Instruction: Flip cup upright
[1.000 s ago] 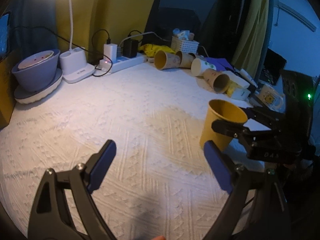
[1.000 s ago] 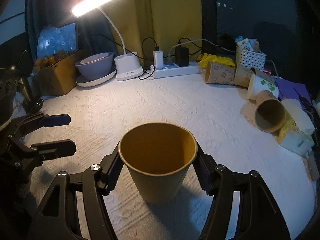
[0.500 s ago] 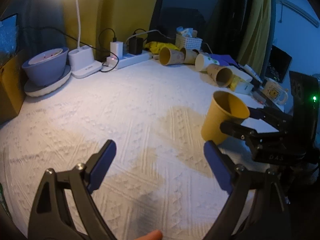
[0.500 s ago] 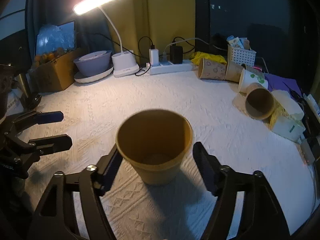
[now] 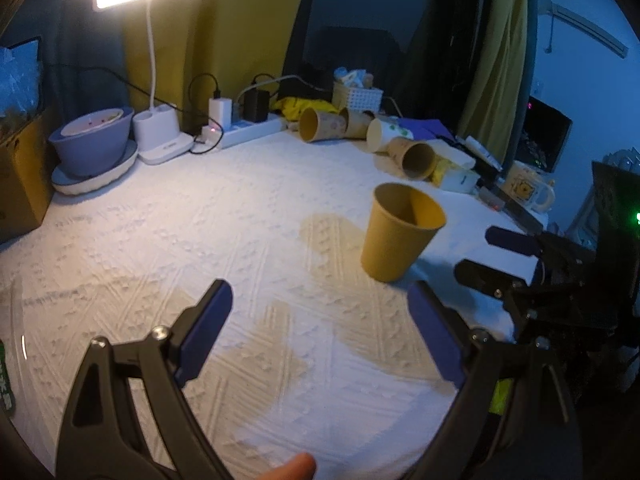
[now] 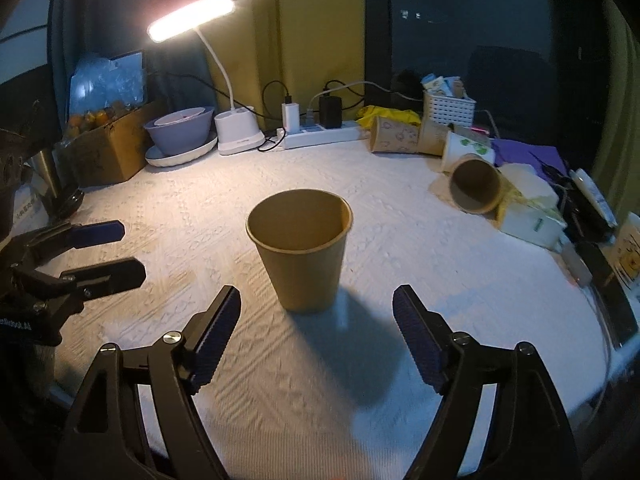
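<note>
A plain yellow-brown paper cup stands upright, mouth up, on the white textured cloth; it also shows in the left wrist view. My right gripper is open and empty, its blue pads apart, just behind the cup and not touching it. It also shows at the right of the left wrist view. My left gripper is open and empty, well left of the cup; it also shows in the right wrist view.
Several paper cups lie on their sides at the back right, by a white basket and a mug. A desk lamp, power strip, bowl and cardboard box line the back.
My right gripper opened, let go of the cup and drew back from it. The cup now stands free on the cloth. My left gripper stayed open and pulled back a little.
</note>
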A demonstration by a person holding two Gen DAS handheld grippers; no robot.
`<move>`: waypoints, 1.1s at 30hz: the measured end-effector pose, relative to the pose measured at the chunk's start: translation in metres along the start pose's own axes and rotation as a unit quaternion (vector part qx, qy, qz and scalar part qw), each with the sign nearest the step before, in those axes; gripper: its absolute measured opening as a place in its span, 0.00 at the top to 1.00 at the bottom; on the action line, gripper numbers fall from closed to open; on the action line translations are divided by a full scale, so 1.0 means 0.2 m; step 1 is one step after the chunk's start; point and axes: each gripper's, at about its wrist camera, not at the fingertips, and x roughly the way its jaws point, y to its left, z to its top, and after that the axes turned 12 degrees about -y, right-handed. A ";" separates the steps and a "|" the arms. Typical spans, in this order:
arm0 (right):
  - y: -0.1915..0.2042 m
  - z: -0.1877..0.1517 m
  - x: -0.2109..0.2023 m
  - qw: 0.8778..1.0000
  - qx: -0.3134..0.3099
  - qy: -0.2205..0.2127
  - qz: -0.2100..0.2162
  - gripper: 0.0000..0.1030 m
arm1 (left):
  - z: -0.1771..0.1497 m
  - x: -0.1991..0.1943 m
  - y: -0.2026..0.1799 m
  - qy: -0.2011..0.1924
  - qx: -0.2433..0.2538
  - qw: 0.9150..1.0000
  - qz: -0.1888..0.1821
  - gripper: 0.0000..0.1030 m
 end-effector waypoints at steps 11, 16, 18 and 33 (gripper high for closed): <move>-0.03 0.03 -0.25 0.999 0.010 -0.024 -0.028 0.21 | 0.04 -0.11 -0.17 -0.024 0.034 0.999 0.009 0.12; -0.06 0.07 -0.35 0.998 0.012 -0.044 -0.040 0.21 | 0.08 -0.16 -0.22 -0.043 0.046 0.998 0.001 0.12; -0.06 0.09 -0.38 0.998 0.012 -0.050 -0.045 0.21 | 0.11 -0.19 -0.24 -0.058 0.051 0.997 -0.001 0.12; -0.02 0.28 -0.61 0.991 -0.007 -0.114 -0.063 0.21 | 0.29 -0.42 -0.31 -0.160 0.064 0.985 -0.002 0.12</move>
